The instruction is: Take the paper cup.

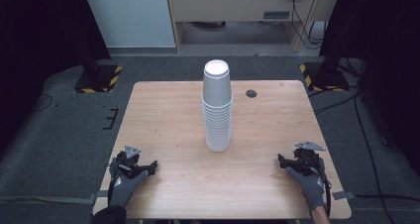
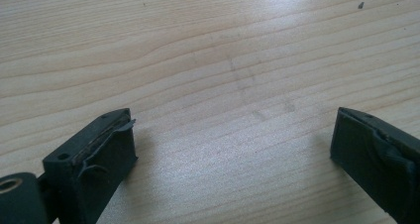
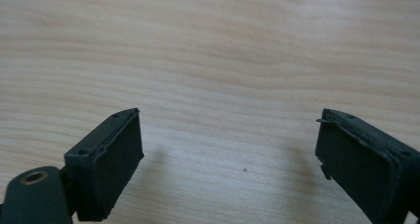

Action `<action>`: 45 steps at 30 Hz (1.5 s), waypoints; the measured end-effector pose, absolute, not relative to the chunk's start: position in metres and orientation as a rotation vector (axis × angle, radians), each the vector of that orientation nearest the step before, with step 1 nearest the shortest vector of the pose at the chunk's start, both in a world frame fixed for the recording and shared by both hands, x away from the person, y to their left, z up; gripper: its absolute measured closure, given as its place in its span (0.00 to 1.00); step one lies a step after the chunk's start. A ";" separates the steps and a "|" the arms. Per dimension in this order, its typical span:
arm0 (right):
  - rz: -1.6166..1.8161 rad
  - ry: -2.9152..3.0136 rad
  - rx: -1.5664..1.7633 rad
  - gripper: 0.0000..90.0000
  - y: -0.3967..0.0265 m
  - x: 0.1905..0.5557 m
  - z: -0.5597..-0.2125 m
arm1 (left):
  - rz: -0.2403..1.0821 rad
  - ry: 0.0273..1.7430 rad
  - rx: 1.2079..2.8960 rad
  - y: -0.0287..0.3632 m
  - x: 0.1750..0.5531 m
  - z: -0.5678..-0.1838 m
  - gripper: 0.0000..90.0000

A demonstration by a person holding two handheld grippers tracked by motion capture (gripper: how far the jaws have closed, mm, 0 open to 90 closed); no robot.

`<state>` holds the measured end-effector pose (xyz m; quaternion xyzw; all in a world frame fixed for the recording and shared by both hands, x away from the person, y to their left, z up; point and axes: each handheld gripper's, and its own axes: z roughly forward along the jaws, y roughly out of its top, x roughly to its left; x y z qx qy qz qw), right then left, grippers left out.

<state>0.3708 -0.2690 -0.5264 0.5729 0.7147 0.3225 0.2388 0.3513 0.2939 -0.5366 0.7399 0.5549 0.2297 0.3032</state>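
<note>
Nothing is begun: the cup stack [image 1: 217, 107] stands untouched mid-counter [image 1: 163, 115], while left gripper [image 1: 143, 167] and right gripper [image 1: 286, 161] rest apart, jaws open, empty.

I see a tall stack of white paper cups [image 1: 217, 106] standing upright near the middle of the bench [image 1: 163, 115], a little toward the far side. The cups are nested mouth-down, so the top one shows its flat round base with a raised rim. Lower down, the rolled rims bunch closely into a ribbed column. The stack stands straight and alone on bare wood, well apart from both of my claws at the near edge.
</note>
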 end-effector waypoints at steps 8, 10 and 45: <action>1.051 1.886 1.465 0.15 -0.262 0.356 -0.500 | 0.609 1.474 1.959 0.293 0.352 -0.537 0.03; 1.080 1.877 1.449 0.15 -0.259 0.354 -0.495 | 0.609 1.474 1.959 0.293 0.352 -0.537 0.03; 1.369 1.707 1.199 0.15 -0.221 0.348 -0.384 | 0.606 1.471 1.962 0.293 0.351 -0.537 0.02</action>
